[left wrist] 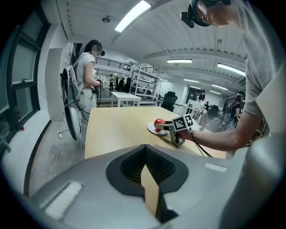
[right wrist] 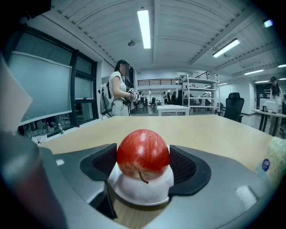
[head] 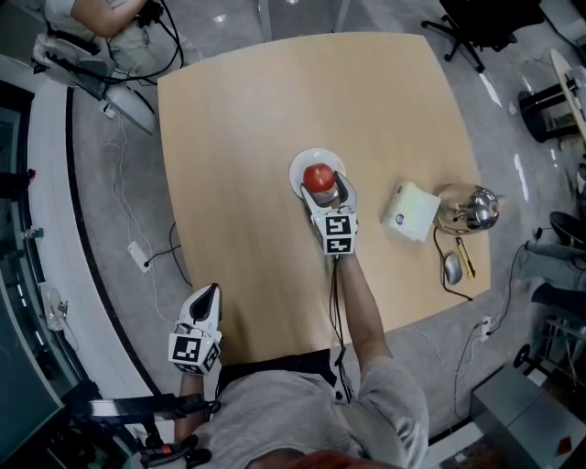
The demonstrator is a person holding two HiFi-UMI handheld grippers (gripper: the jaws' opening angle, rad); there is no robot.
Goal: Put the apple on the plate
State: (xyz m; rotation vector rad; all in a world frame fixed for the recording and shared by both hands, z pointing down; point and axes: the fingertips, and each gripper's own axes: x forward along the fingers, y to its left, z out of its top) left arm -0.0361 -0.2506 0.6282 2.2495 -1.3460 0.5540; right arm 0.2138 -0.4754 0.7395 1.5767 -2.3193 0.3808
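A red apple (head: 319, 177) sits over a small white plate (head: 298, 165) in the middle of the wooden table (head: 256, 119). My right gripper (head: 328, 188) reaches it from the near side. In the right gripper view the apple (right wrist: 143, 152) fills the gap between both black pads, its stem towards the camera, with the plate (right wrist: 147, 190) right under it; the right gripper (right wrist: 144, 163) is shut on it. My left gripper (head: 211, 295) hangs at the table's near left edge, jaws together and holding nothing. The left gripper view shows the left gripper (left wrist: 145, 154) closed, and the apple (left wrist: 159, 122) far off.
To the right of the plate stand a white box (head: 411, 212) and a shiny metal kettle (head: 469, 209), with a mouse (head: 452, 268) and a yellow pen (head: 466, 258) nearer the edge. Another person (head: 110, 18) stands past the far left corner. A cable trails off the near edge.
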